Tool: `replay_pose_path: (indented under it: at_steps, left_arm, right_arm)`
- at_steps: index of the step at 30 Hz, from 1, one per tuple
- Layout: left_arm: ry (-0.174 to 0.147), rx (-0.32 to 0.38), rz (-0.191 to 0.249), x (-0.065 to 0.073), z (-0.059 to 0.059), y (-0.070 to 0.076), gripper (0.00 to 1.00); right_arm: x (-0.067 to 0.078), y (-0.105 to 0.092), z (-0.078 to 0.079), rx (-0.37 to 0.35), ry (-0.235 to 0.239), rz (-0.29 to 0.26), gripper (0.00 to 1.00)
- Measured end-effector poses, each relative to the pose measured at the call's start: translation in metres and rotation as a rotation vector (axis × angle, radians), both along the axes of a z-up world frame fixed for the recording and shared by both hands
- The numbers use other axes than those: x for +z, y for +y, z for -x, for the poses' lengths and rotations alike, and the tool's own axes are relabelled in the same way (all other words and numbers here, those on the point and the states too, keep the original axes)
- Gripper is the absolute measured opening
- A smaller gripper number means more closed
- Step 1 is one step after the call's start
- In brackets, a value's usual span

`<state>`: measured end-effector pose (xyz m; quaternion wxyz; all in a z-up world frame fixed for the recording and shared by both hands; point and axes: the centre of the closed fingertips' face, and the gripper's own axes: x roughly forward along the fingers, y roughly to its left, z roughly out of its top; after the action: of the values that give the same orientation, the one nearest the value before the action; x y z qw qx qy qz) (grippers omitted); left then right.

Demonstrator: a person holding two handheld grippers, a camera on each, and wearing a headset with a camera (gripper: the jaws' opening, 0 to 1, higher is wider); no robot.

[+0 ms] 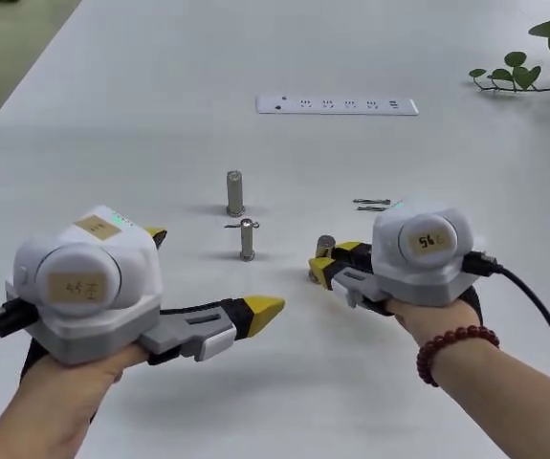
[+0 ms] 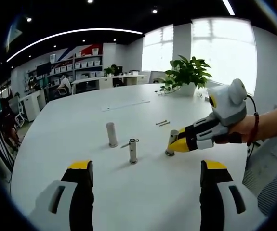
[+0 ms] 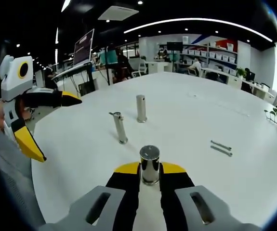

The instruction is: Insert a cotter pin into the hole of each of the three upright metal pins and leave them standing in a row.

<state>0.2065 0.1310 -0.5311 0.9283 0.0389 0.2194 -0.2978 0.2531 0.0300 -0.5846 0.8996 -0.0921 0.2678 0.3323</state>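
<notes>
The white counter (image 1: 428, 382) carries three metal pins. The far metal pin (image 1: 234, 192) stands upright near the middle of the head view. Just at 6 o'clock of it stands the middle metal pin (image 1: 247, 241), also upright, with a cotter pin (image 1: 239, 226) through its top, sticking out toward 9 o'clock.

The third metal pin (image 1: 325, 245) is at about 3 o'clock of the middle one. It is upright, and the right gripper (image 1: 322, 265) is clamped on it. In the right gripper view the two yellow-tipped jaws press against either side of its shaft, just under its shiny cap (image 3: 150, 155). In the left gripper view the foot of this pin looks to rest on the counter.

The left gripper (image 1: 208, 273) is held low at 8 o'clock of the middle metal pin. Its jaws are spread wide, with nothing between them, and it is well apart from all three pins.

Two loose cotter pins (image 1: 371, 205) lie side by side on the counter at 1 o'clock of the third metal pin, near it but not touching. A power strip (image 1: 337, 105) lies farther off toward 12 o'clock. The leaves of a plant (image 1: 533, 67) reach in at 2 o'clock.
</notes>
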Motion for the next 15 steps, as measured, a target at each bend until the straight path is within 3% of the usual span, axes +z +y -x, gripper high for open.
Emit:
replay_pose_path:
  at_steps: [15]
  left_arm:
    - [-0.006,0.002,-0.003,0.001,0.000,0.000,0.91]
  right_arm:
    - [0.015,-0.010,0.010,0.039,0.040,-0.047,0.23]
